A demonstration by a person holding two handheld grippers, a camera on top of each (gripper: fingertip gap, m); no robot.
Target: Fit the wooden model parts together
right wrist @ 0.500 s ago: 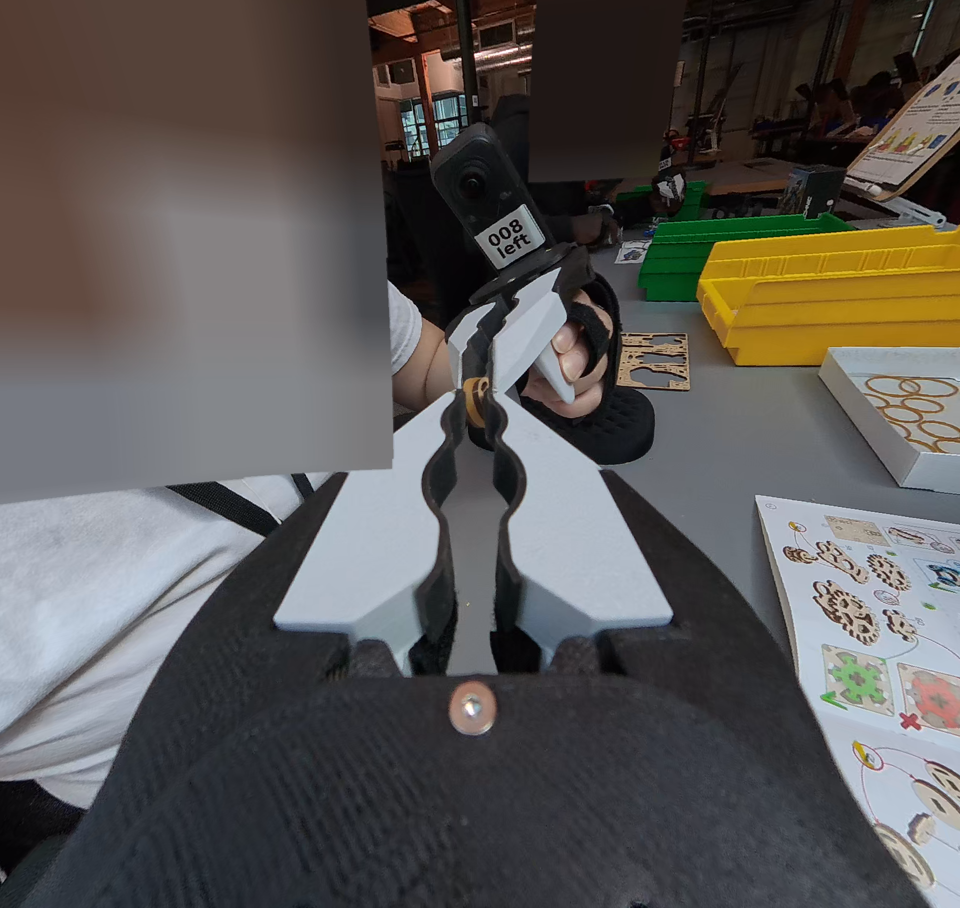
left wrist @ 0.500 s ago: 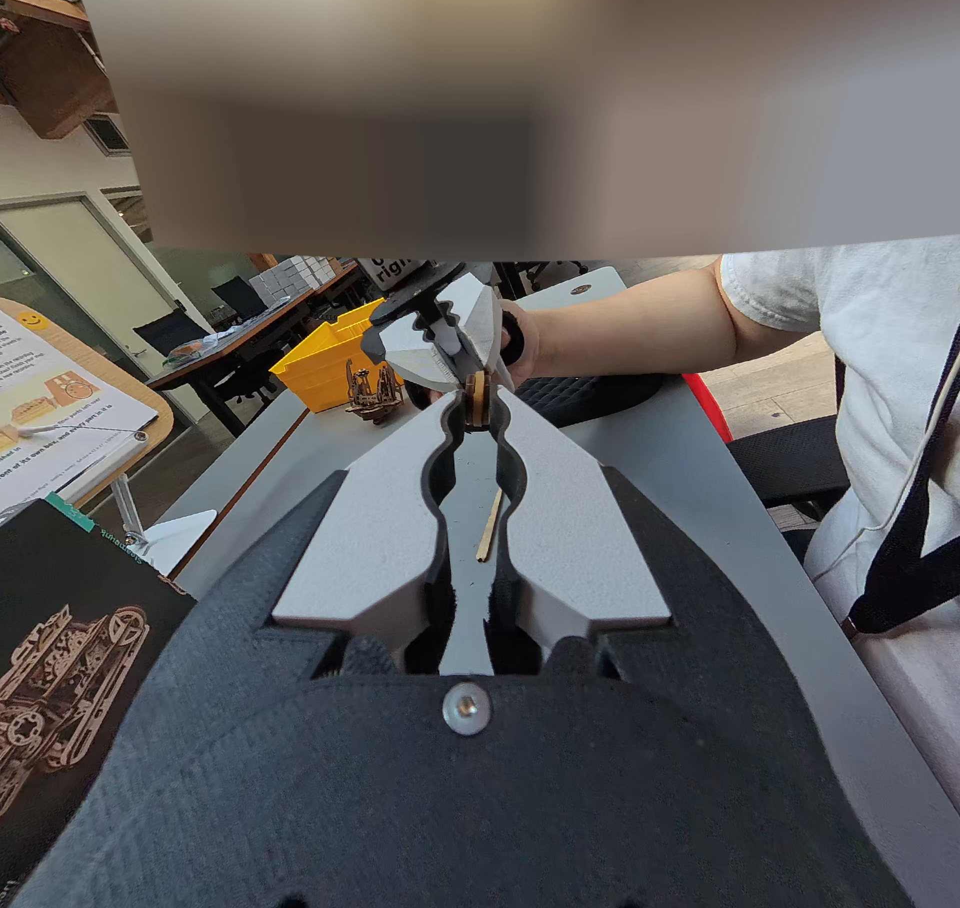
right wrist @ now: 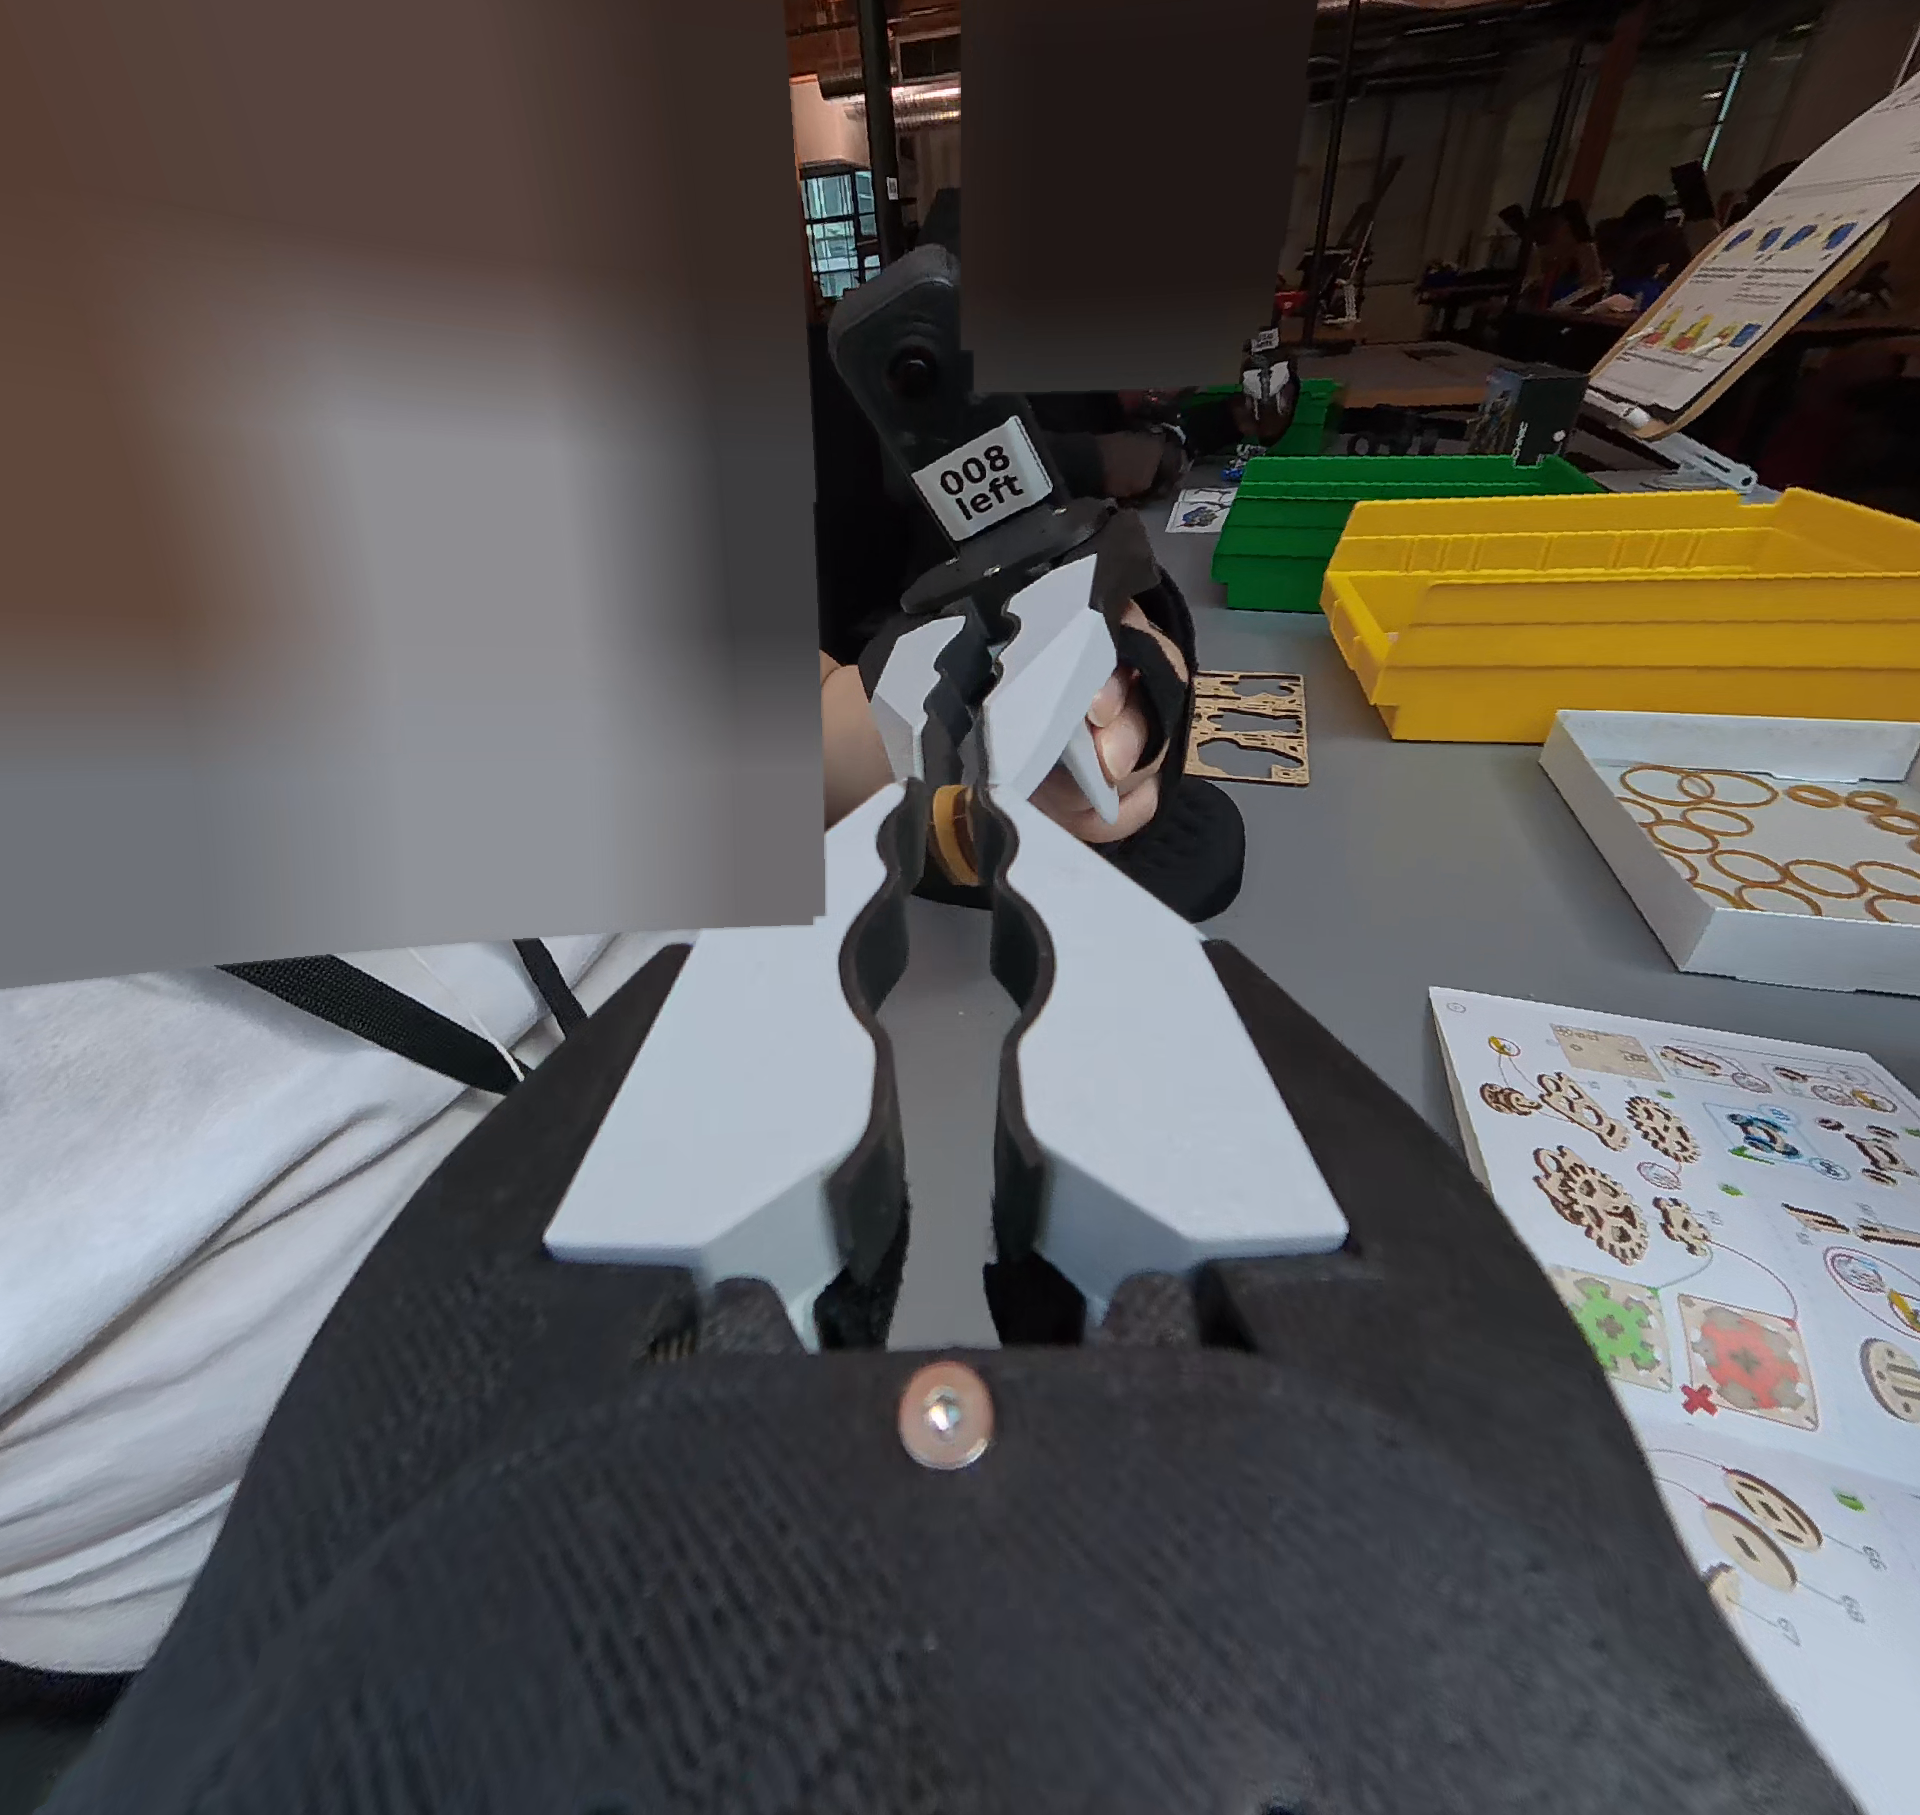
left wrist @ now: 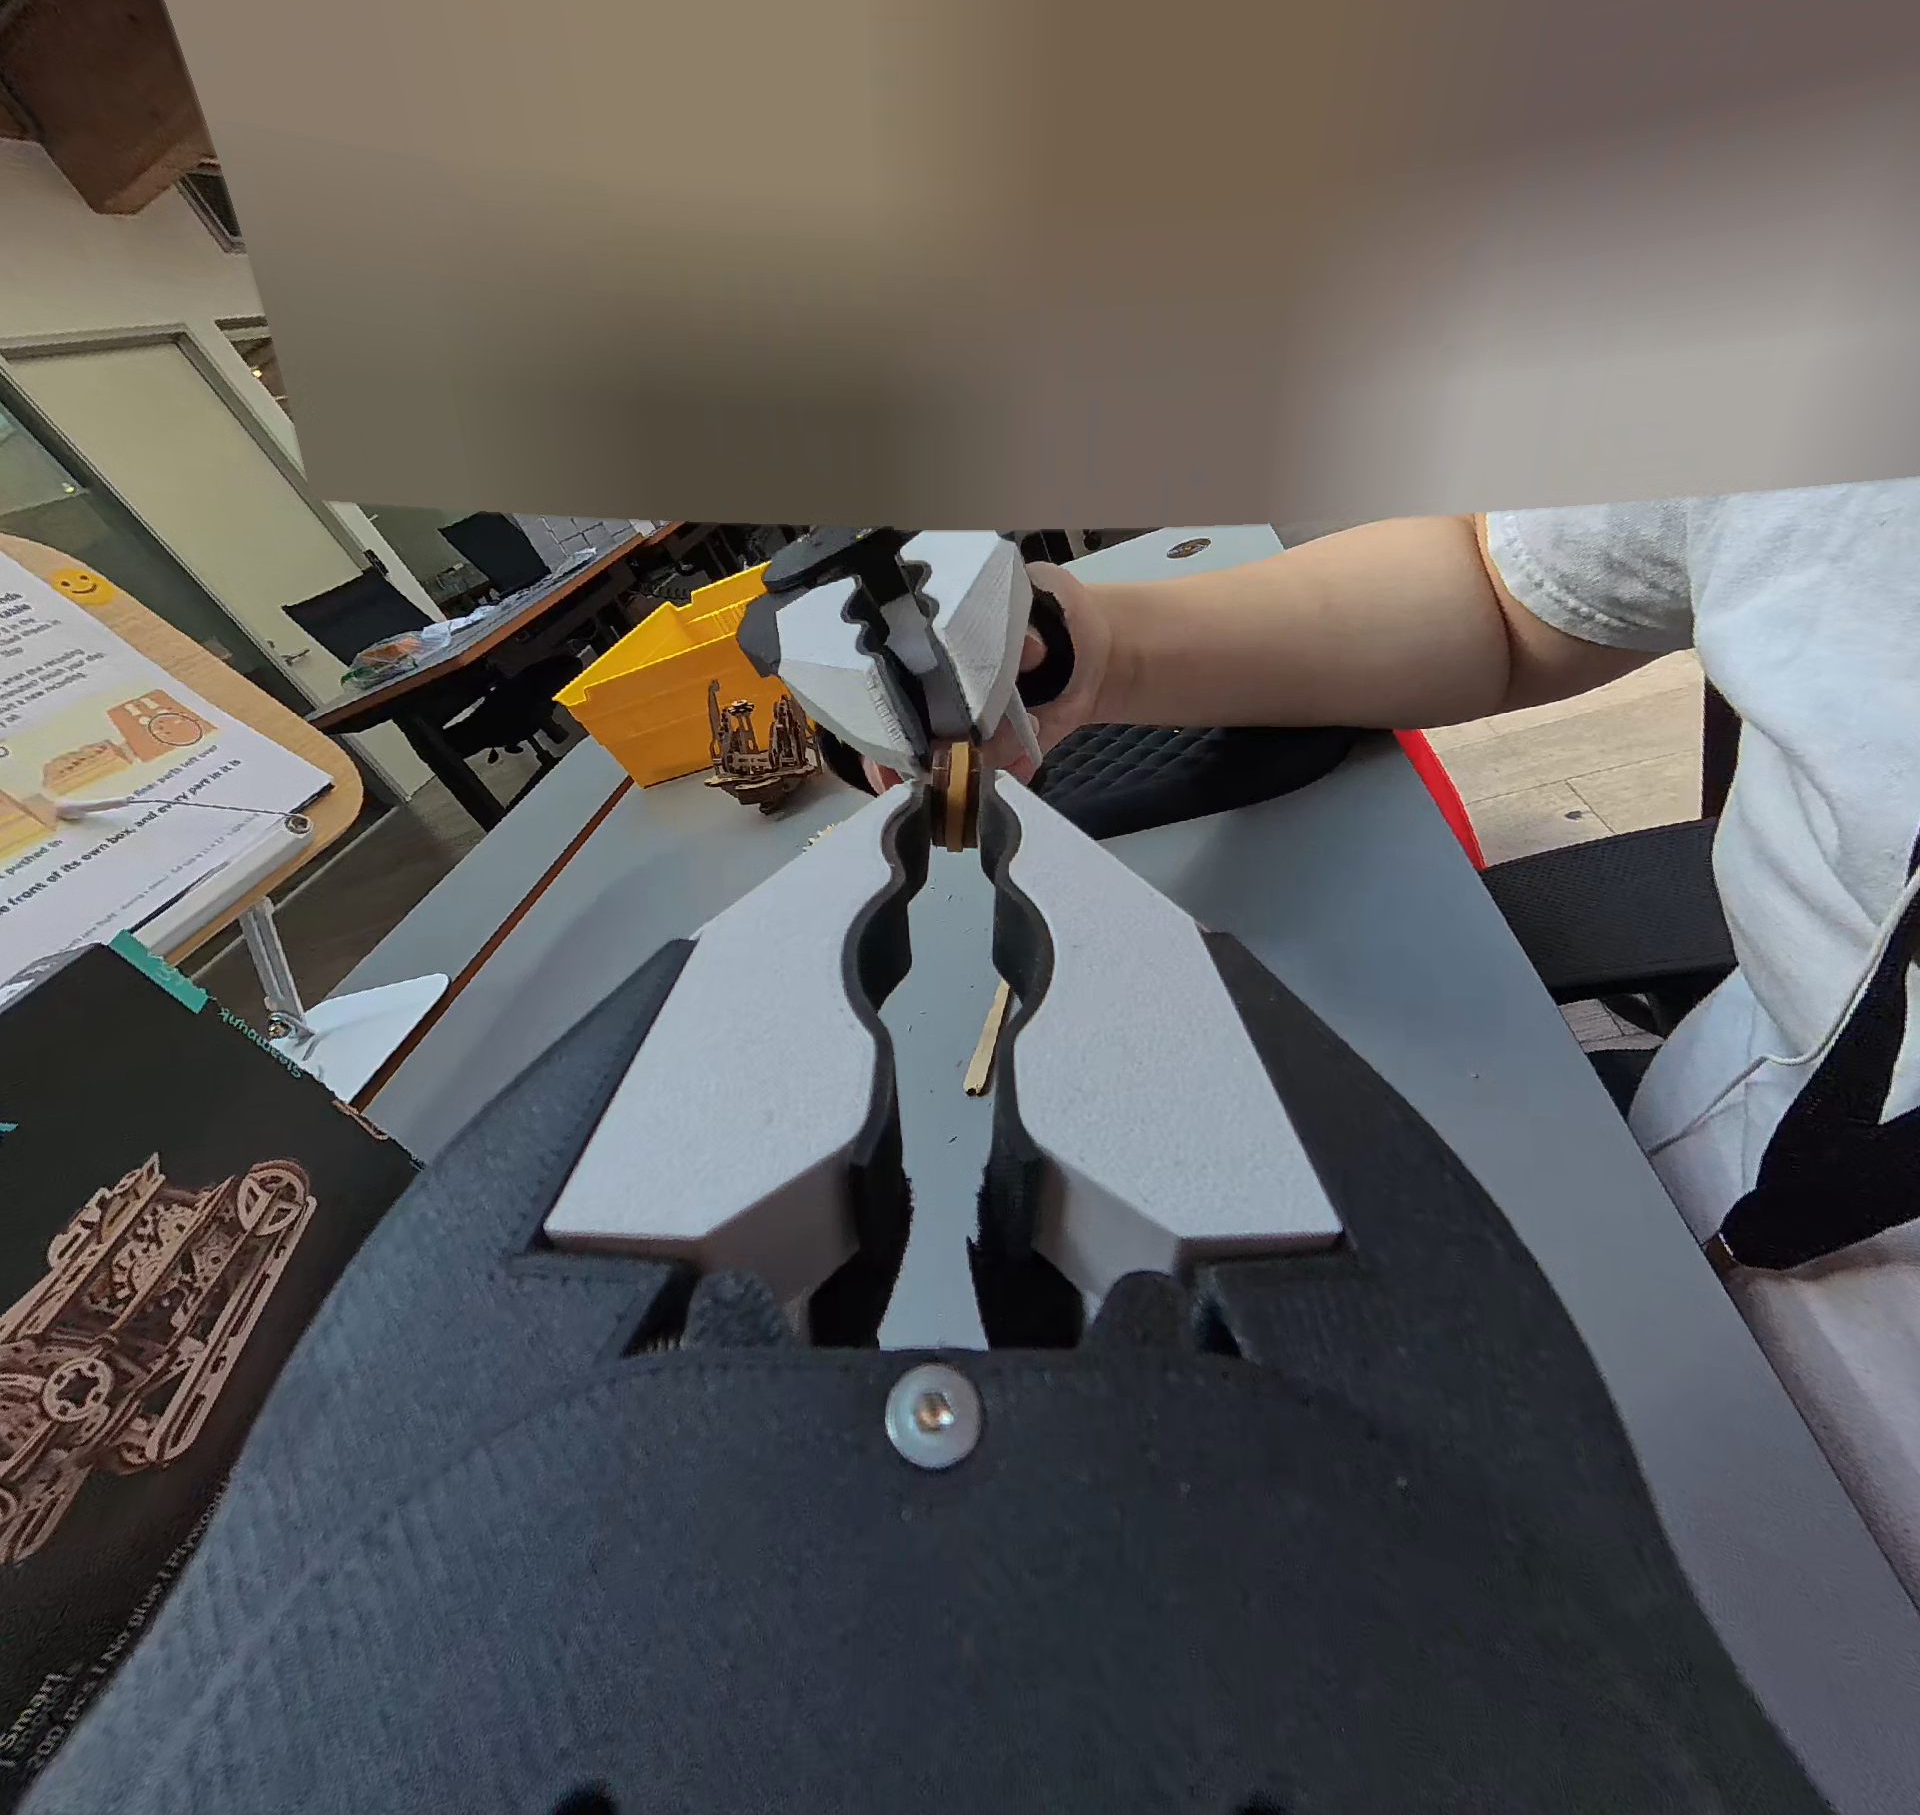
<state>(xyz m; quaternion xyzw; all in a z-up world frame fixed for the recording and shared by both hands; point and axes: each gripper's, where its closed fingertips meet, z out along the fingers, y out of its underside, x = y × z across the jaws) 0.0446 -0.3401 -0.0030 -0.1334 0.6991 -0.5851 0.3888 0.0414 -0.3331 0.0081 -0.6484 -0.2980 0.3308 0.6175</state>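
A small stack of round wooden discs is held in the air above the grey table, between both grippers, which meet tip to tip. My left gripper is shut on the discs from below. My right gripper comes down from above and grips their top edge. In the right wrist view my right gripper is shut on the same discs, and the left gripper reaches in from behind. A thin wooden stick lies on the table under my left fingers.
A small wooden model and a yellow bin stand at the far left. A black model box lies near left. Yellow bins, a white tray of wooden rings, a cut-out wooden sheet and an instruction sheet lie right. The grippers are tip to tip, or close to it.
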